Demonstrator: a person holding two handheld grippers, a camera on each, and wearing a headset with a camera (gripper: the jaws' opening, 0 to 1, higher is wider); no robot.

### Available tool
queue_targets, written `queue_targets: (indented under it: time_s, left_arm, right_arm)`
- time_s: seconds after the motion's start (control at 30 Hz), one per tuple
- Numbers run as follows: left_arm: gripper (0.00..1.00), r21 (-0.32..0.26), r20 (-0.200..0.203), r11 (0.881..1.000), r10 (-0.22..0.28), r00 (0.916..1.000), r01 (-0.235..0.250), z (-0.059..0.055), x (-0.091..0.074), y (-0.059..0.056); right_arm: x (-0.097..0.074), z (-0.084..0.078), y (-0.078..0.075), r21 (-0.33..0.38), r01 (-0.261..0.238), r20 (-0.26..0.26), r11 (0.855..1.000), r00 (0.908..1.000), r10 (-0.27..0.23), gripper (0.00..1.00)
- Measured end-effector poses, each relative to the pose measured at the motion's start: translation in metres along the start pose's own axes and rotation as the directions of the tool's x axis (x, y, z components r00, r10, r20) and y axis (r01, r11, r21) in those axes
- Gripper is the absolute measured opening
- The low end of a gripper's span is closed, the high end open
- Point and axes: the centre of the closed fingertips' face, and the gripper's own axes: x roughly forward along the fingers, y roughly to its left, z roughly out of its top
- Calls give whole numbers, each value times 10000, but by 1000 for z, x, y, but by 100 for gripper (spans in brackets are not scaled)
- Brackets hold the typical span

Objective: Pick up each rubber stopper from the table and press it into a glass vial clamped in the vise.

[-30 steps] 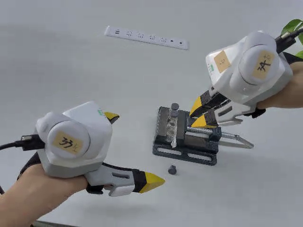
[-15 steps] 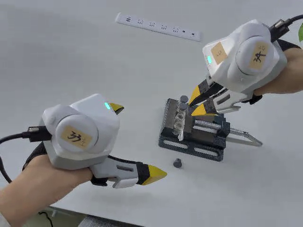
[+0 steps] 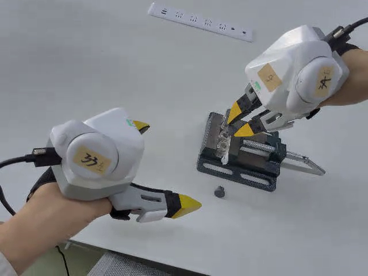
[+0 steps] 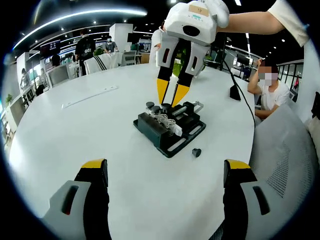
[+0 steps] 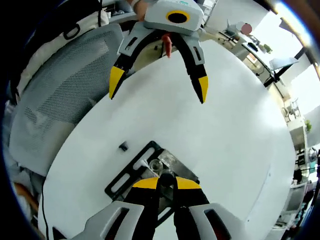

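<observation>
While you work the vise (image 3: 241,168), step: press-in, likely.
Right claw (image 3: 237,122): near-closed over vials (image 3: 223,139); hold unclear.
Left claw (image 3: 167,164): wide, empty.
Next: loose stopper (image 3: 219,192), vise's 7 o'clock, tabletop.

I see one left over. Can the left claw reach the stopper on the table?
Probably yes. The left claw is open, and the stopper lies alone on bare table beside the vise, nothing between.

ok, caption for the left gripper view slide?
Right claw over the vials in the vise; one stopper loose on the table; left claw open.
</observation>
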Motion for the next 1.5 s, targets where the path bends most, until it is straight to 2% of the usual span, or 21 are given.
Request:
queue_targets:
  time_s: [0.13,0.3,0.6,1.1,1.5]
  left_arm:
    - [95,-118,-9,9999,14,10000,-14,-3,1,0]
    - [95,-196,-61,9998,15,10000,-16,-6,1,0]
    - [94,-357,-122,9993,75,9999,-80,-12,2,5]
    - [93,-486,-167,9988,-26,9999,18,-15,4,1]
    - [92,-558,-132,9984,-22,9999,15,-14,5,0]
  right_arm:
    - [1,2,-2,-380,-82,110,9992,9999,86,6]
    - [6,0,1,-666,-413,84,9969,9991,420,6]
    - [10,-1,-4,-804,-518,153,9954,9985,532,6]
    - [12,-1,-2,-975,-697,46,9928,9975,705,5]
    - [13,-3,-2,-341,-553,83,9979,9984,557,3]
